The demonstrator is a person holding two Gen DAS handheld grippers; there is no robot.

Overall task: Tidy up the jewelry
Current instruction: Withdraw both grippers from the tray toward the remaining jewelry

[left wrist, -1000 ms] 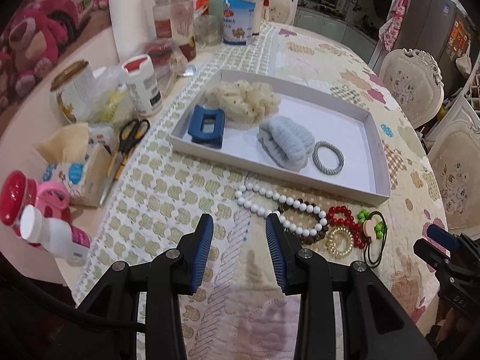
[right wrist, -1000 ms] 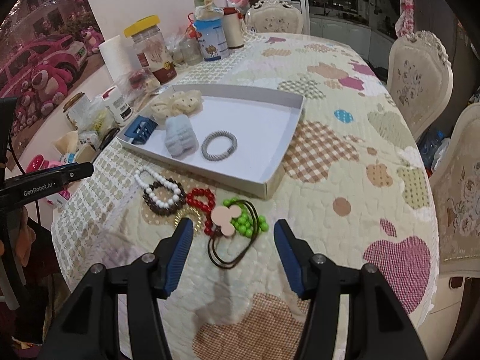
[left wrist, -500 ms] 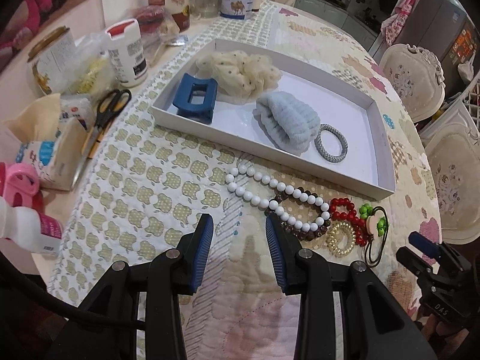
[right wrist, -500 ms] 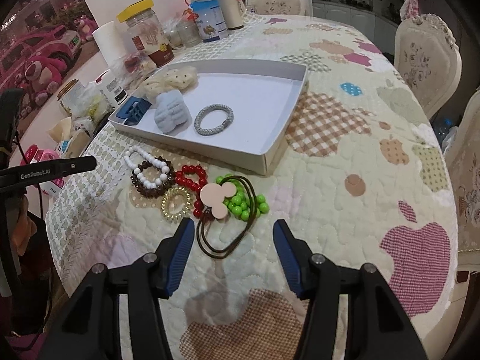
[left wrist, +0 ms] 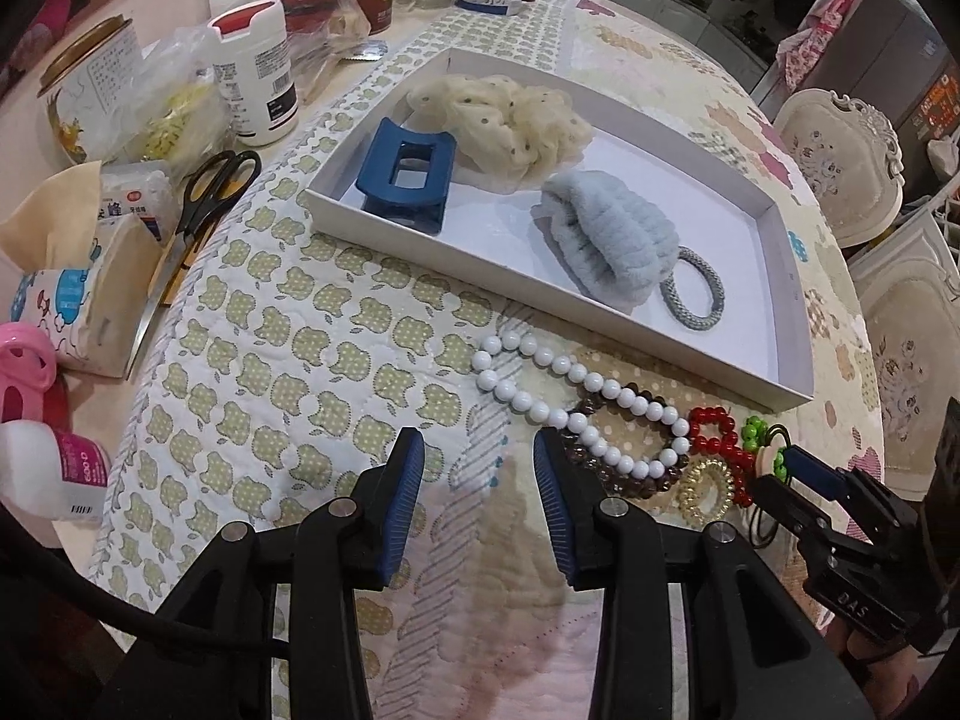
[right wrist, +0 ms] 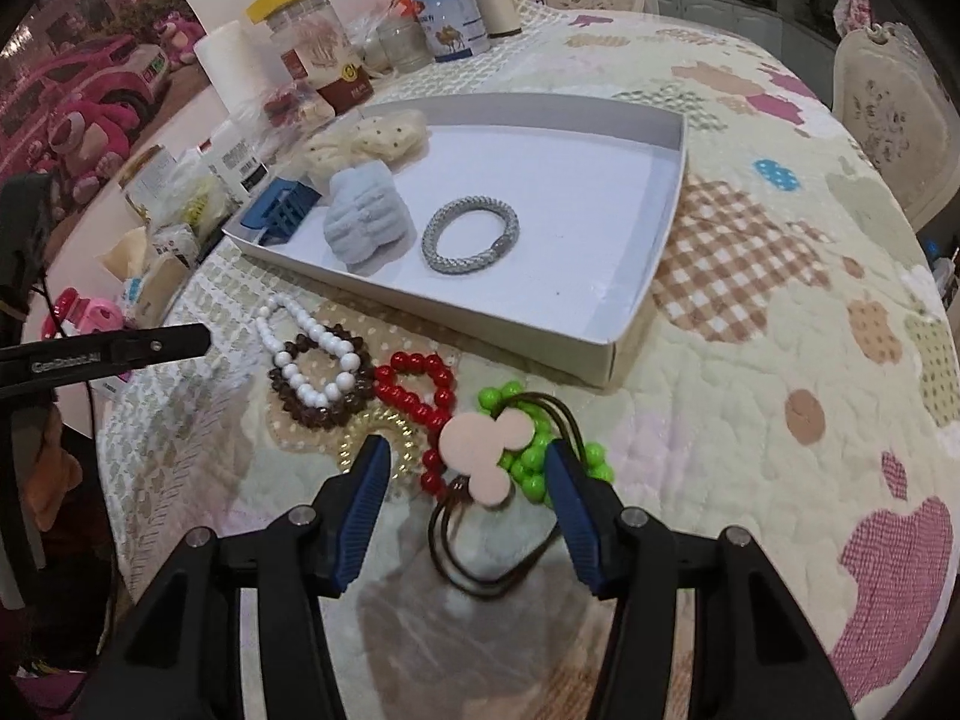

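Note:
A white tray [left wrist: 780, 390] [right wrist: 606, 354] holds a blue claw clip [left wrist: 405, 177], a cream scrunchie [left wrist: 510, 120], a light blue scrunchie [left wrist: 612, 240] and a grey hair tie [right wrist: 471, 234]. In front of it lie a white bead bracelet [left wrist: 576, 414] [right wrist: 312, 354], a brown bead bracelet [right wrist: 306, 411], a red bead bracelet [right wrist: 420, 384], a gold coil tie [left wrist: 708, 486], a green bead tie [right wrist: 534, 462] and a brown elastic with a pink mouse-shaped charm [right wrist: 486, 450]. My right gripper [right wrist: 465, 468] is open, its fingers on either side of the pink charm. My left gripper [left wrist: 477, 465] is open and empty, left of the bracelets.
Scissors [left wrist: 198, 204], a tissue pack [left wrist: 66, 294], a white bottle [left wrist: 255, 72], jars and cans [right wrist: 312, 42] crowd the table's left and back. Ornate chairs [right wrist: 894, 114] stand at the right. The quilted cloth [right wrist: 780, 312] covers the table.
Both grippers have moved forward and down toward the jewelry. The right gripper's fingers now straddle the pink charm, which earlier lay ahead of them.

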